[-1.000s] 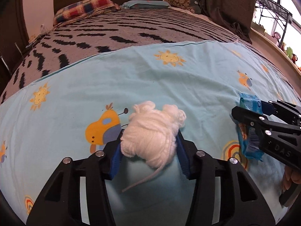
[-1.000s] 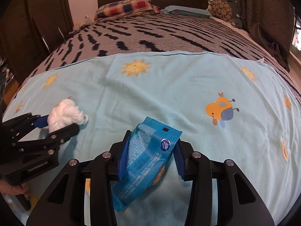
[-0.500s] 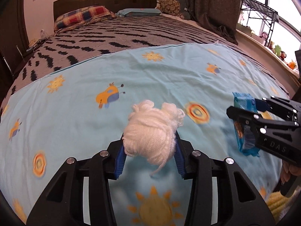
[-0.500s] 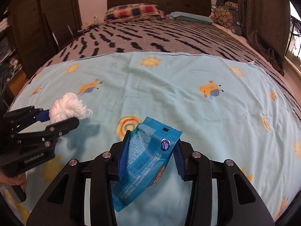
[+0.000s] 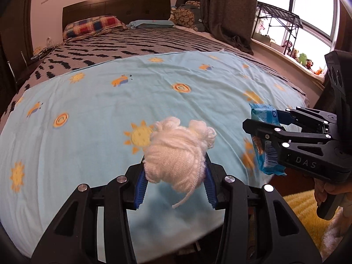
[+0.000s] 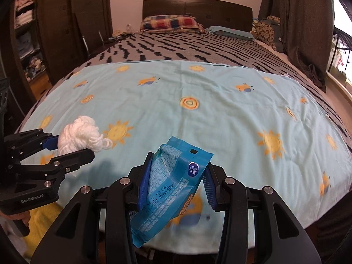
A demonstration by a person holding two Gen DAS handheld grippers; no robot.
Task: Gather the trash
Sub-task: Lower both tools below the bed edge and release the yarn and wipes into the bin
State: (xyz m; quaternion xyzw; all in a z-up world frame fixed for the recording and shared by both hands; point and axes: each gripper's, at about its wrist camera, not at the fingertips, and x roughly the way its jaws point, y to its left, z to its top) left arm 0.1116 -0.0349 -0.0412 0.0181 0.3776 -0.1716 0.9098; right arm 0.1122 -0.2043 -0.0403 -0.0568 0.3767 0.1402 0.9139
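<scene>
Aloft, gripped yarn ball (image 5: pixel 176 154) and wrapper (image 6: pixel 169 189)

"DAS" on right gripper (image 5: pixel 265 129) ("GenRobot.AI" on left gripper (image 6: pixel 72 145)).

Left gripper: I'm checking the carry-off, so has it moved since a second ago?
Yes. The left gripper, shut on the white yarn ball, has drawn back from the headboard toward the bed's foot.

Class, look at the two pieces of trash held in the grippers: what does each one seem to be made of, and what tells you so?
White yarn ball, in the left gripper: soft matte fibre, probably wool or acrylic; twisted strands and a loose tail show.
Blue snack wrapper, in the right gripper: thin glossy plastic film, likely; it creases sharply, catches light and carries printed text.
</scene>
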